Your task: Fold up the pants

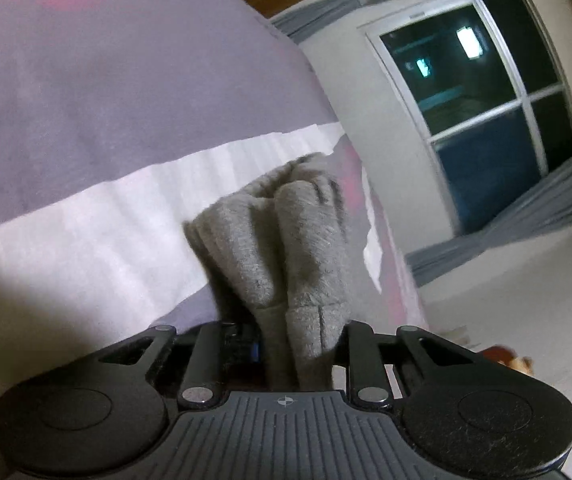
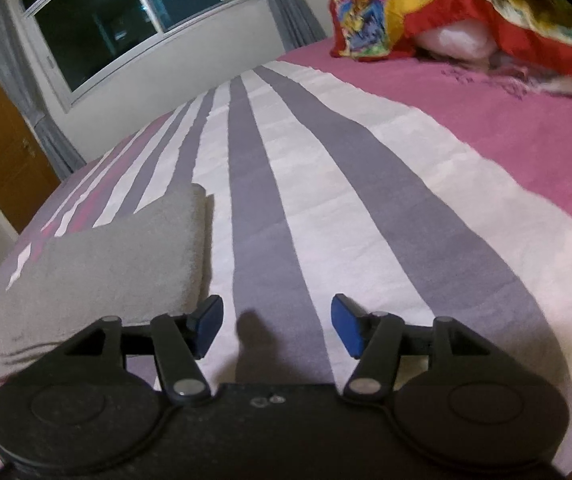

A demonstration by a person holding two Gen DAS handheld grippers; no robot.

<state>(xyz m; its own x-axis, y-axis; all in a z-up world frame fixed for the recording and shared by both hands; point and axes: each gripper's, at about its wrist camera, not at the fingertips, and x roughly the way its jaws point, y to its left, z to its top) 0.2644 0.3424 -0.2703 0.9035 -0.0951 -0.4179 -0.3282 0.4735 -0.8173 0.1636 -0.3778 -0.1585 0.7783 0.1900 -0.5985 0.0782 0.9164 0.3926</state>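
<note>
The left gripper pinches a bunch of the gray pants, low in the middle of the frame. The right gripper is wide and holds nothing, with the pants on the bed at its left. A hard pull could mess up the fold.

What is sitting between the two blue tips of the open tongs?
Nothing held: in the right wrist view, the right tongs stand open over bare striped bedspread. The folded grey pants lie beside the left tip.
</note>
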